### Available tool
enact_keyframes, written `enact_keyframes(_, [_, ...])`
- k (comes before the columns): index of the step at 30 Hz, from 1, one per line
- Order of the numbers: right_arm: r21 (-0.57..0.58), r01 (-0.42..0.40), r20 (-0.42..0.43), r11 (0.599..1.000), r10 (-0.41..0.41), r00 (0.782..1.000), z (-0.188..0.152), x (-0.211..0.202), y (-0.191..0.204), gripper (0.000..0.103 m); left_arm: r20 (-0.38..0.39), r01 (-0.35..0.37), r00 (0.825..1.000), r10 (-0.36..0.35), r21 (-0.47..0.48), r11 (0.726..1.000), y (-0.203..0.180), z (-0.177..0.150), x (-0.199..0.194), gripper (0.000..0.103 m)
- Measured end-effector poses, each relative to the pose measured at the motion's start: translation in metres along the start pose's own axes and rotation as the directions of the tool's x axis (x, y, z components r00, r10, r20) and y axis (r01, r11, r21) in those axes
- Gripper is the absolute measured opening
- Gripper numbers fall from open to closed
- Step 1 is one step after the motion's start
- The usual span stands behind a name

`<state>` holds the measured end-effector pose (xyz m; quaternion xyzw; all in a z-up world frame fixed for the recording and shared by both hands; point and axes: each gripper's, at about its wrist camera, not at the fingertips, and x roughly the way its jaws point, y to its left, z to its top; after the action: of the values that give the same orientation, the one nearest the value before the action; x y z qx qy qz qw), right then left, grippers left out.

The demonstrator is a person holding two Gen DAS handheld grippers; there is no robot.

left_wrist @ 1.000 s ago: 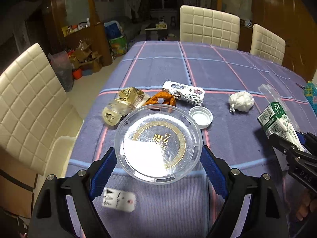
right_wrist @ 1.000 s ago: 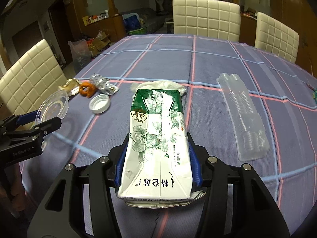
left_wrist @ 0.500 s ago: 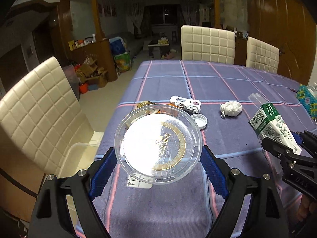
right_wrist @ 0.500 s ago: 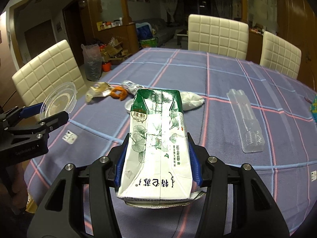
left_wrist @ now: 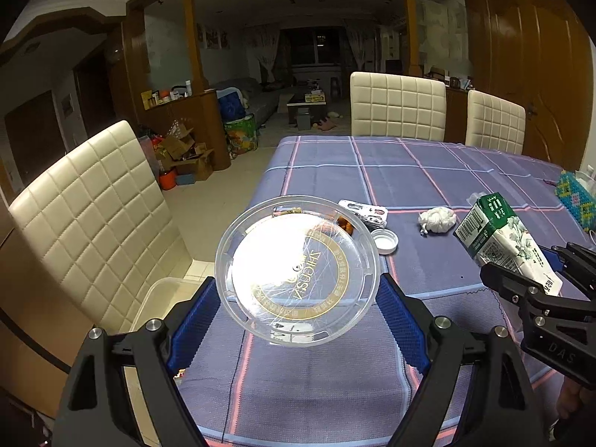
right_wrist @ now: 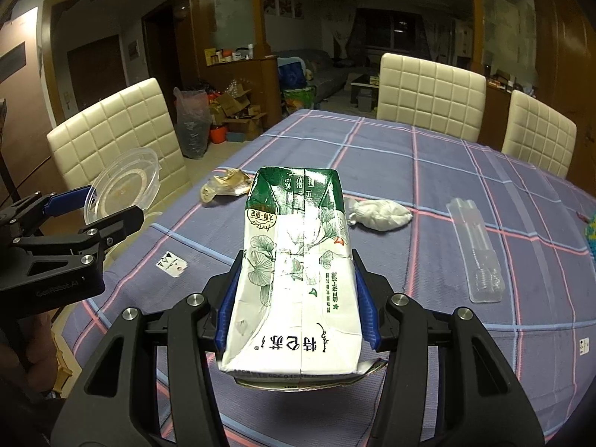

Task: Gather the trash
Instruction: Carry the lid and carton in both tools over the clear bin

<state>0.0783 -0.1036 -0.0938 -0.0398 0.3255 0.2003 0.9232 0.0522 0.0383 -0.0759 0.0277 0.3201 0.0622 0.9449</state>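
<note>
My left gripper (left_wrist: 296, 301) is shut on a clear round plastic lid (left_wrist: 298, 272) and holds it up over the table's near left edge; the lid also shows in the right wrist view (right_wrist: 123, 186). My right gripper (right_wrist: 296, 298) is shut on a green and white milk carton (right_wrist: 298, 260), held above the table; the carton also shows in the left wrist view (left_wrist: 503, 238). On the purple checked tablecloth (right_wrist: 428, 156) lie a white crumpled tissue (right_wrist: 380, 212), a clear plastic cup sleeve (right_wrist: 476, 249), a crumpled wrapper (right_wrist: 225, 188), a silver wrapper (left_wrist: 365, 210) and a white cap (left_wrist: 385, 240).
Cream padded chairs stand at the left (left_wrist: 93, 201) and at the far side (left_wrist: 398, 106). A clear plastic bin (left_wrist: 160, 298) sits on the left chair's seat. A small paper tag (right_wrist: 170, 264) lies near the table's front edge. A beaded box (left_wrist: 575, 199) is at the right edge.
Both grippers have risen and pulled back from the table with the lid and the carton still held. The table trash now looks farther away.
</note>
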Motion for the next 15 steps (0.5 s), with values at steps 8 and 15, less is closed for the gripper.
enact_keyframes(8, [-0.023, -0.015, -0.008, 1.000, 0.015, 1.000, 0.002, 0.006, 0.010, 0.053, -0.007, -0.008, 1.000, 0.007, -0.019, 1.000, 0.011, -0.002, 0.003, 0.082])
enact_keyframes(15, [-0.019, -0.027, -0.007, 0.999, 0.027, 1.000, 0.001, 0.007, 0.010, 0.053, -0.014, -0.023, 1.000, 0.023, -0.016, 1.000, 0.009, -0.001, 0.003, 0.082])
